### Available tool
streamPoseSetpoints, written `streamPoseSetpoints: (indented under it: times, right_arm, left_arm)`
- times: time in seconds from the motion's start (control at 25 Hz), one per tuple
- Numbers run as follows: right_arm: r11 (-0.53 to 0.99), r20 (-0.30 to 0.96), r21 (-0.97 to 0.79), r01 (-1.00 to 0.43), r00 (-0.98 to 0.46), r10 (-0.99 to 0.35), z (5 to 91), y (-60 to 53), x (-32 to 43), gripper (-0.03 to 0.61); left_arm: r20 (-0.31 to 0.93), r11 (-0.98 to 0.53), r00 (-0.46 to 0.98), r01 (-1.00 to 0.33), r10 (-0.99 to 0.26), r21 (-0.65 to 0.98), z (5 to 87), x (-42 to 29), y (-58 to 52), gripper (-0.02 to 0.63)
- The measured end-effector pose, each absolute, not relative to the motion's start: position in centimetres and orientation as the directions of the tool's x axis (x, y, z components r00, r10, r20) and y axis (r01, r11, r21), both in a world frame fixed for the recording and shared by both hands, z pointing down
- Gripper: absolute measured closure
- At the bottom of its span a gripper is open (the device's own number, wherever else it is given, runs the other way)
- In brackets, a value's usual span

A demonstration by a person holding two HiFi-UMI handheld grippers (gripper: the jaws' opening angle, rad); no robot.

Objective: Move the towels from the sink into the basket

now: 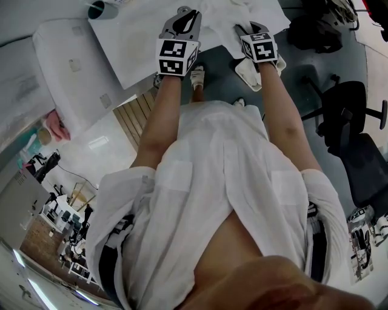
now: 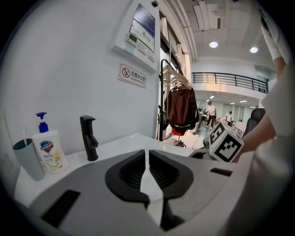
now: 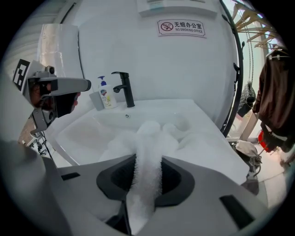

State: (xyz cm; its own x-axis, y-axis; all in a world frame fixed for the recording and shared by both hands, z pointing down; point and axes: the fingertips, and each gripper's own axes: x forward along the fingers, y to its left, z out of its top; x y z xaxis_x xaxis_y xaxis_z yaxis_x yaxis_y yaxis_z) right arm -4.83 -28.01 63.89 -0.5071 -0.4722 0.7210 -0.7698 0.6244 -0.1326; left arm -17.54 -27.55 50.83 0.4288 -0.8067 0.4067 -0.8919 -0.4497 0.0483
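A pile of white fluffy towels lies in the white sink. In the right gripper view my right gripper is shut on a fold of one towel, which runs up between its dark pads. In the head view the right gripper sits at the towels on the counter's edge. My left gripper is shut with nothing between its jaws and hovers over the counter beside the sink. It also shows at the left of the right gripper view, the left gripper held above the basin. No basket is in view.
A black faucet, a soap bottle and a cup stand at the back of the white counter. A coat rack with a dark jacket stands right of the counter. A black office chair is on the floor at the right.
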Motion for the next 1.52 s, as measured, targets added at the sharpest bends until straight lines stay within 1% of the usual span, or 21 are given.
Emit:
streamPoseSetpoints:
  times: [0.08, 0.12, 0.16, 0.36, 0.68, 0.92, 1.12, 1.52]
  right_arm:
    - [0.605, 0.706, -0.148, -0.783, -0.512, -0.489, 63.4, -28.1, -4.6, 0.475]
    - [0.591, 0.698, -0.161, -0.790, -0.515, -0.498, 63.1, -28.1, -4.5, 0.503]
    - [0.578, 0.691, -0.174, -0.797, -0.517, -0.505, 62.8, -28.2, -4.3, 0.506]
    - [0.546, 0.652, -0.203, -0.813, -0.529, -0.544, 61.4, -27.9, -3.6, 0.512]
    - [0.451, 0.534, -0.268, -0.851, -0.521, -0.666, 57.5, -28.0, -0.7, 0.514]
    - [0.398, 0.408, -0.331, -0.855, -0.510, -0.757, 53.6, -27.1, 2.6, 0.515]
    - [0.363, 0.345, -0.335, -0.870, -0.471, -0.812, 51.1, -25.9, 5.8, 0.515]
    - [0.220, 0.320, -0.319, -0.922, -0.323, -0.891, 49.7, -21.8, 14.1, 0.515]
  left_arm:
    - [0.410, -0.451, 0.429, -0.891, -0.805, 0.047, 50.7, -17.5, -27.5, 0.581]
    - [0.418, -0.450, 0.428, -0.891, -0.801, 0.050, 50.7, -17.6, -27.5, 0.581]
    - [0.431, -0.448, 0.427, -0.892, -0.795, 0.057, 50.8, -17.6, -27.5, 0.581]
    - [0.502, -0.433, 0.415, -0.897, -0.759, 0.089, 51.4, -17.3, -27.0, 0.583]
    - [0.527, -0.463, 0.442, -0.880, -0.726, 0.100, 51.6, -15.2, -25.9, 0.583]
    - [0.533, -0.493, 0.463, -0.865, -0.709, 0.096, 51.3, -13.0, -24.5, 0.584]
    - [0.523, -0.518, 0.481, -0.851, -0.704, 0.085, 50.9, -10.8, -23.6, 0.583]
    - [0.504, -0.597, 0.548, -0.799, -0.668, 0.077, 50.2, -4.4, -21.8, 0.583]
